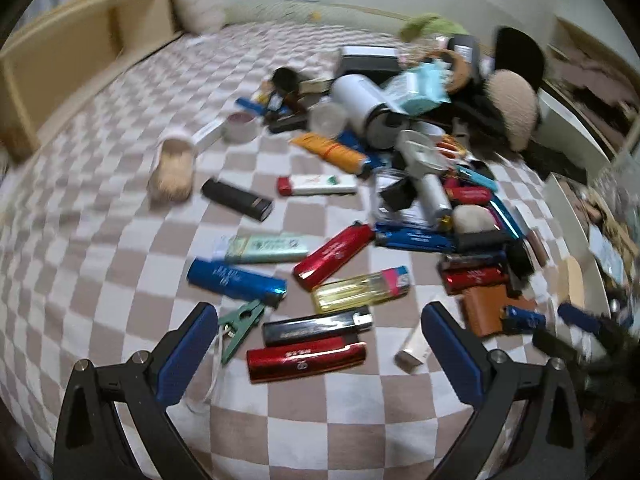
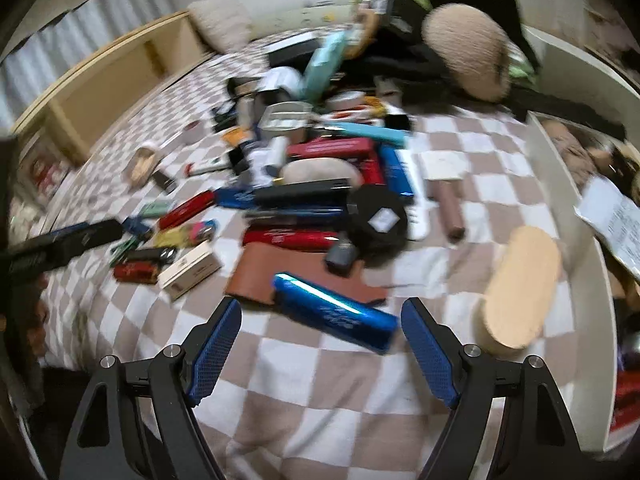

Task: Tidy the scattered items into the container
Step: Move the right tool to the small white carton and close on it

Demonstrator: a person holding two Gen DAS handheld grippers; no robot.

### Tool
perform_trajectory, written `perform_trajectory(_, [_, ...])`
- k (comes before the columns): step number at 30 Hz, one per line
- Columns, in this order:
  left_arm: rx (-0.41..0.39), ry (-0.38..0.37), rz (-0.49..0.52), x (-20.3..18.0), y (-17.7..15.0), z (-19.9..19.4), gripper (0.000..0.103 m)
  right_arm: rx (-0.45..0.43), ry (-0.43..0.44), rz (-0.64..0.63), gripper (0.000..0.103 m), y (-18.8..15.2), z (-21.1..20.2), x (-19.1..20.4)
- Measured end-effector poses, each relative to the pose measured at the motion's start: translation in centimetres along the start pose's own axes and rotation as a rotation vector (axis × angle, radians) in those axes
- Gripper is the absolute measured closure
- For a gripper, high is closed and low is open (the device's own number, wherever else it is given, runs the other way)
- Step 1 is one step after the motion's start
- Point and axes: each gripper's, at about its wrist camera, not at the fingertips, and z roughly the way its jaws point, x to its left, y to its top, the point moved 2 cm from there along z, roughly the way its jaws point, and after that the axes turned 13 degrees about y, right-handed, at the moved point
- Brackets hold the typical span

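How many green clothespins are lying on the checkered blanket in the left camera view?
1. The green clothespin lies beside the left gripper's left finger, below the blue lighter. Others may be hidden in the pile.

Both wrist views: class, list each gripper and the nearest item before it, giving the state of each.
left gripper: open, empty.
right gripper: open, empty.
red lighter: lying flat on the checked cover.
blue lighter: lying flat, partly on the brown wallet.

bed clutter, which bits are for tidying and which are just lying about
For the job:
red lighter
black lighter
blue lighter
green clip

Just lying about:
wooden headboard
pillow
checked cover
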Motion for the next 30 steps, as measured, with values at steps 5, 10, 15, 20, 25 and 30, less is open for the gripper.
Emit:
perform_trajectory(5, [0.053,-0.021,-0.102,1.1,-0.6,0.9,0.001,0.04,0.045,-0.158,0.021,0.1,1.7,2.8])
perform_trajectory(10, [0.075,-0.043,-0.164,1.8,-1.1,1.2,0.001,0.084,0.107,-0.295,0.021,0.4,3.9,5.2])
perform_trajectory(15, [0.091,-0.073,-0.221,2.5,-1.4,1.7,0.001,0.105,0.185,-0.391,0.021,0.8,5.5,6.8])
perform_trajectory(20, [0.118,-0.099,-0.249,2.8,-1.9,2.5,0.001,0.125,0.214,-0.424,0.021,1.4,7.2,7.3])
perform_trajectory(25, [0.133,-0.111,-0.276,3.2,-2.2,3.0,0.001,0.137,0.235,-0.438,0.021,1.9,8.0,7.3])
perform_trajectory(30, [0.148,-0.103,-0.295,3.4,-2.5,3.5,0.001,0.165,0.251,-0.488,0.021,1.4,8.9,7.9])
